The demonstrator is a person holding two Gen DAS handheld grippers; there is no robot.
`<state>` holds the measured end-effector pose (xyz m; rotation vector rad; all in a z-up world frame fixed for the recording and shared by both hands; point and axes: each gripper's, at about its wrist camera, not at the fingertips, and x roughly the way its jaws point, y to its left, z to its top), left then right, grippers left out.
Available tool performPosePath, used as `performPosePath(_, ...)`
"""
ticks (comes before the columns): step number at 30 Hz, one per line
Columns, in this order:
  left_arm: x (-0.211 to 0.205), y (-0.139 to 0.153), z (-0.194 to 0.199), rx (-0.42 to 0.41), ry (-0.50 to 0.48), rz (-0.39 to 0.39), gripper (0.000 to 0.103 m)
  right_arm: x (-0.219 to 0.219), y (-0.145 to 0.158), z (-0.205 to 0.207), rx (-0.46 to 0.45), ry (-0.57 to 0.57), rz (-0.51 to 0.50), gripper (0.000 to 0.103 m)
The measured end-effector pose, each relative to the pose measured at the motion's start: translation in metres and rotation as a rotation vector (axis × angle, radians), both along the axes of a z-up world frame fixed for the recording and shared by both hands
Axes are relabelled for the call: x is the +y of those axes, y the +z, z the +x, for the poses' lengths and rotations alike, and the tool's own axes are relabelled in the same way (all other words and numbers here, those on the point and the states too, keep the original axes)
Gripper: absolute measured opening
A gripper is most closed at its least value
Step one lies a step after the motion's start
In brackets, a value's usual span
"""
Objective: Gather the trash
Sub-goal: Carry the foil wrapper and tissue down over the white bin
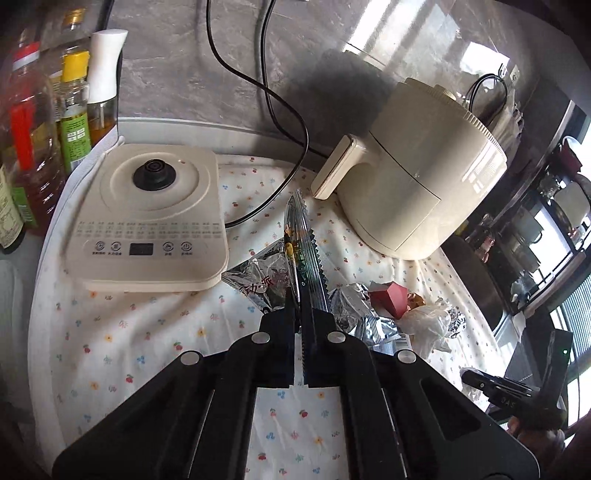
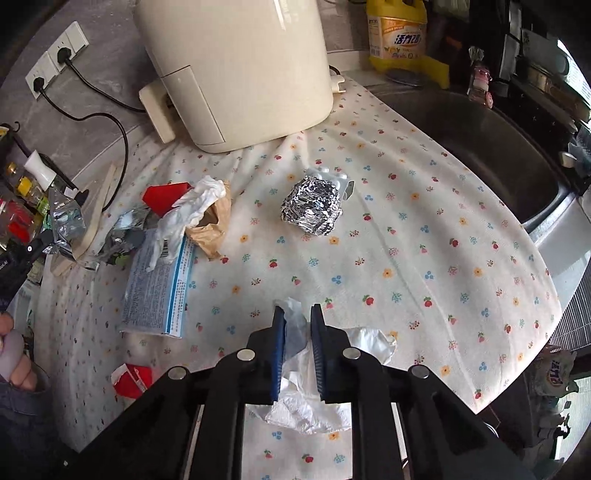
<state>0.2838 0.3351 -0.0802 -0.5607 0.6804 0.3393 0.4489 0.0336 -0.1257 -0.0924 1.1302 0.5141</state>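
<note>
My left gripper [image 1: 298, 295] is shut on a shiny snack wrapper [image 1: 301, 240], held edge-on and sticking up from the jaws above the floral cloth [image 1: 147, 332]. My right gripper [image 2: 298, 314] is shut on a crumpled white tissue [image 2: 306, 402] that hangs between and below the fingers. More trash lies on the cloth: a crumpled foil ball [image 2: 312, 205], a blue printed packet [image 2: 159, 291], a white tissue on a brown paper bag [image 2: 199, 210], red paper pieces [image 2: 162, 195], and foil wrappers [image 1: 258, 277].
A cream air fryer [image 1: 417, 177] stands at the back. A cream kettle base [image 1: 147, 218] sits left with black cords [image 1: 291, 140]. Oil bottles [image 1: 33, 147] stand far left. A dark sink [image 2: 480, 147] lies to the right, with a yellow detergent bottle [image 2: 399, 33] behind it.
</note>
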Motion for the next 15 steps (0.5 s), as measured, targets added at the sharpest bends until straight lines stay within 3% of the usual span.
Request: performPosePath(15,-0.085,0.037,-0.097,-0.022,0.113,0.058,0.003,-0.016,0.041,-0.046,-0.123,0.222,0.081,0.008)
